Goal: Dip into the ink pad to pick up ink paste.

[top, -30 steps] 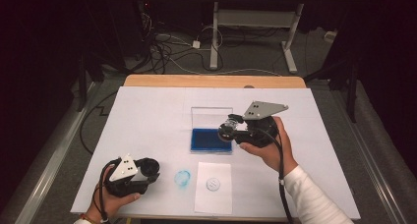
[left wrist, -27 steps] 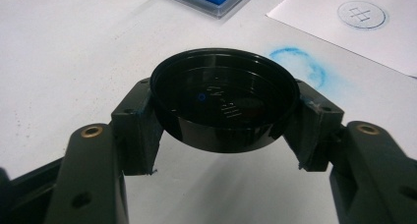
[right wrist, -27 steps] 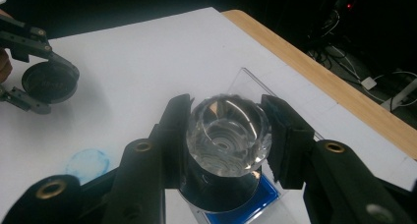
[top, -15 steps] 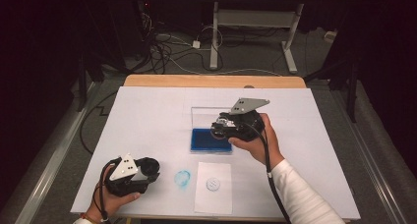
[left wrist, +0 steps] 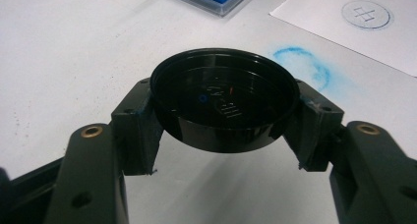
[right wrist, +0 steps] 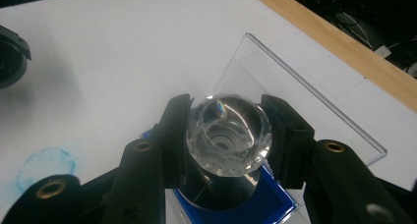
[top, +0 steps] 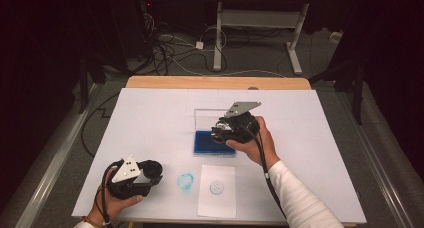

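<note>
In my left gripper [left wrist: 216, 150] I hold the black cap [left wrist: 223, 98] clamped by its rim, low over the bench [top: 150, 118]; it is light, stiff and glossy, so slippery. Farther off, my right gripper [right wrist: 228, 140] grips the stamp [right wrist: 228, 128] by its clear faceted knob over the blue ink pad [top: 207, 142]. That knob looks hard and slick; I would take it at its widest girth.

The place looks like a lab or test room. A wooden table [top: 150, 82] covered in white sheet stands in a dark space; beyond the table, loose cables [top: 170, 50] sprawl over grey floor beside a white desk frame [top: 255, 23].
</note>
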### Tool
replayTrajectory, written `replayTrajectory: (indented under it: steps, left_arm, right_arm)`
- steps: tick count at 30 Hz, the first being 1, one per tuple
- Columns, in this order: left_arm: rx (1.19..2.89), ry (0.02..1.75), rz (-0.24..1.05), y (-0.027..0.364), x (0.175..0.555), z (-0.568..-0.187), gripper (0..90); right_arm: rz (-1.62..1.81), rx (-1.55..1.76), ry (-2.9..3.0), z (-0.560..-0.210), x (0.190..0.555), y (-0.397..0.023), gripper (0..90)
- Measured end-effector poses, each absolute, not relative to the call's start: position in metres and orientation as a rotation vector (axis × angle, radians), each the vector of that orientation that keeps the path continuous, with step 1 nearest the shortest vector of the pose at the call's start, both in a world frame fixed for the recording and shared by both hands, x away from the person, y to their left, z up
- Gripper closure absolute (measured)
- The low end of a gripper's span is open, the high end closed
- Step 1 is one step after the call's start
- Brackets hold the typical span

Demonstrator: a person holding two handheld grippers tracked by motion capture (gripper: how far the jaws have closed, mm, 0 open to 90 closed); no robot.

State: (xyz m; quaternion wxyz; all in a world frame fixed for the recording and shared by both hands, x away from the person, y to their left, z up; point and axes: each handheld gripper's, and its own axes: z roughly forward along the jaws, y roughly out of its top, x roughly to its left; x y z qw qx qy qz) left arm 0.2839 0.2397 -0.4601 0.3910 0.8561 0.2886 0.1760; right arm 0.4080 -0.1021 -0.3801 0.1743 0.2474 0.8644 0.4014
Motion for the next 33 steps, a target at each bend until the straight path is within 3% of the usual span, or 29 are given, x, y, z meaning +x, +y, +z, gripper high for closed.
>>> replayTrajectory:
  steps: [33]
  left_arm:
    - [2.185,0.728,0.429,0.24,0.285,-0.462,36.6]
  right_arm:
    - [1.078,0.792,2.489,-0.425,0.424,-0.09,57.4]
